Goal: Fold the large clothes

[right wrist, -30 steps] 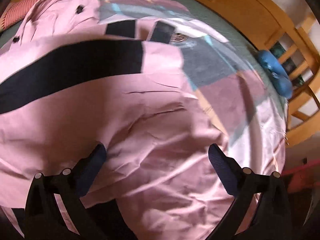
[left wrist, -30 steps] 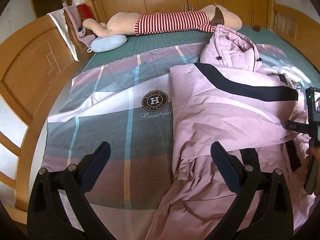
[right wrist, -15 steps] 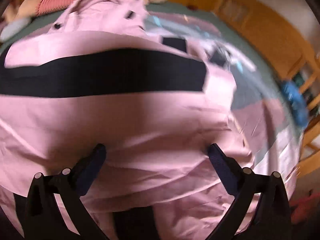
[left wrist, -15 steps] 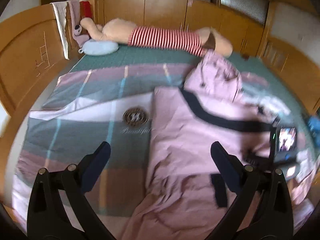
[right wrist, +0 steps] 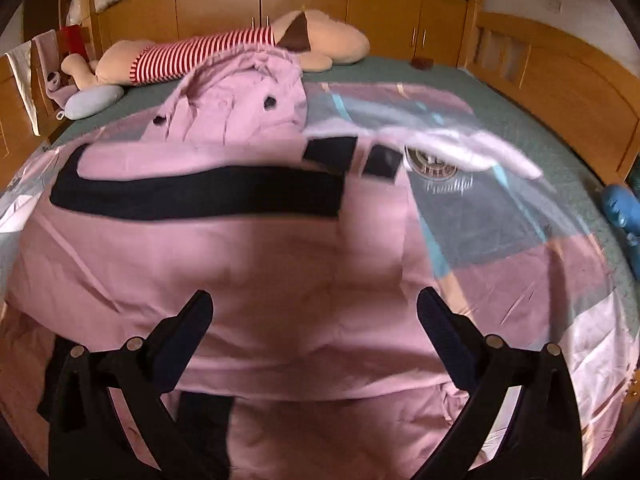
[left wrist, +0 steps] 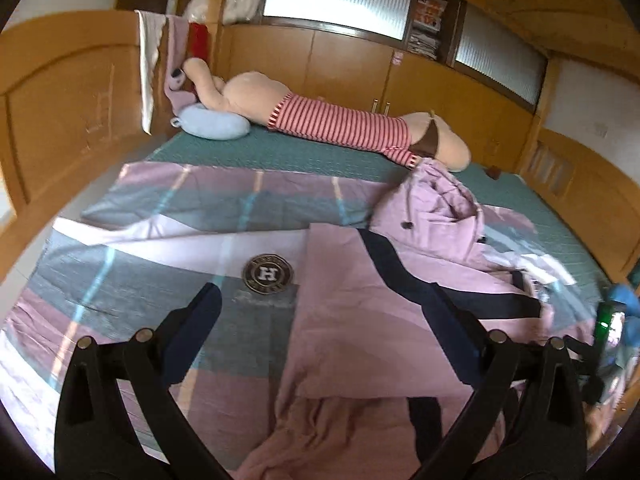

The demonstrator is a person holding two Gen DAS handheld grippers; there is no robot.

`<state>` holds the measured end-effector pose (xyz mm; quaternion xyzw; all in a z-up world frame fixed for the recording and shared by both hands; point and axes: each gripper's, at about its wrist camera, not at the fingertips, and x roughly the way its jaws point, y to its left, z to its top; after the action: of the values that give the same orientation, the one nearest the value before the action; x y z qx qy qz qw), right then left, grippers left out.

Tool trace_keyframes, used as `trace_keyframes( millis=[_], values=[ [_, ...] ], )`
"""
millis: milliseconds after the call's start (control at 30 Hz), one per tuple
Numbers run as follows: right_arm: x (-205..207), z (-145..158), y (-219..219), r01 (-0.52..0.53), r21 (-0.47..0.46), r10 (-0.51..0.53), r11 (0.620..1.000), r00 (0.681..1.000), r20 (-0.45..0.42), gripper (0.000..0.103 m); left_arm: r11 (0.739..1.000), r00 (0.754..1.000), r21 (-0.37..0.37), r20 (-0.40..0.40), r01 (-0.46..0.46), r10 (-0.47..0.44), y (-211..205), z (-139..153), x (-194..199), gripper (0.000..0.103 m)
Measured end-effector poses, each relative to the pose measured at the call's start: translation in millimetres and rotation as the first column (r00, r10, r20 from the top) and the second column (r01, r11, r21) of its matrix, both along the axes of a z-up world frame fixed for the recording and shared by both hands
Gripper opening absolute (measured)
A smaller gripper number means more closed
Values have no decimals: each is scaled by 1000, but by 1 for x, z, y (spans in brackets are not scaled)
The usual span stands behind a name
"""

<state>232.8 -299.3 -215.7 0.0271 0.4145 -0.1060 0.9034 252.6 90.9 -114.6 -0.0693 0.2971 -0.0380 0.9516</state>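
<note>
A large pink hooded garment (left wrist: 360,320) with a black band lies spread on the bed, its hood (left wrist: 432,204) toward the far side. In the right wrist view the same garment (right wrist: 256,264) fills the middle, the black band (right wrist: 200,196) running across it. My left gripper (left wrist: 324,328) is open above the garment's left edge, holding nothing. My right gripper (right wrist: 312,328) is open above the garment's lower part, nothing between its fingers. The other gripper's body (left wrist: 608,332) shows at the far right of the left wrist view.
A patterned quilt (left wrist: 160,280) with a round logo (left wrist: 267,274) covers the bed. A long plush toy in a striped shirt (left wrist: 340,124) and a blue pillow (left wrist: 214,124) lie at the far side. Wooden bed rails (right wrist: 560,92) ring the mattress. A blue object (right wrist: 622,204) sits at the right edge.
Both grippers have risen and tilted up, so more of the bed and far wall shows. The garment lies as before. Both stay open.
</note>
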Motion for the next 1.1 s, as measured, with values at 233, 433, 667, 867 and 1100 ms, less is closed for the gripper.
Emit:
trace_keyframes(
  millis=[233, 433, 667, 867, 1100],
  values=[
    [4, 5, -9, 40, 60, -39, 997, 999, -17, 102, 986, 997, 153, 42, -69, 63, -13, -3, 1, 101],
    [2, 11, 19, -33, -32, 34, 999, 999, 21, 102, 978, 998, 202, 51, -45, 36, -22, -4, -4, 101],
    [10, -9, 22, -24, -69, 19, 997, 998, -66, 102, 976, 998, 213, 50, -33, 23, -27, -4, -6, 101],
    [8, -8, 15, -4, -28, 3, 1000, 999, -51, 102, 976, 999, 218, 37, -23, 16, -30, -7, -4, 101],
    [7, -9, 13, 18, -26, -20, 999, 997, -80, 102, 981, 996, 194, -84, 8, 9, -38, -41, 14, 101]
  ],
)
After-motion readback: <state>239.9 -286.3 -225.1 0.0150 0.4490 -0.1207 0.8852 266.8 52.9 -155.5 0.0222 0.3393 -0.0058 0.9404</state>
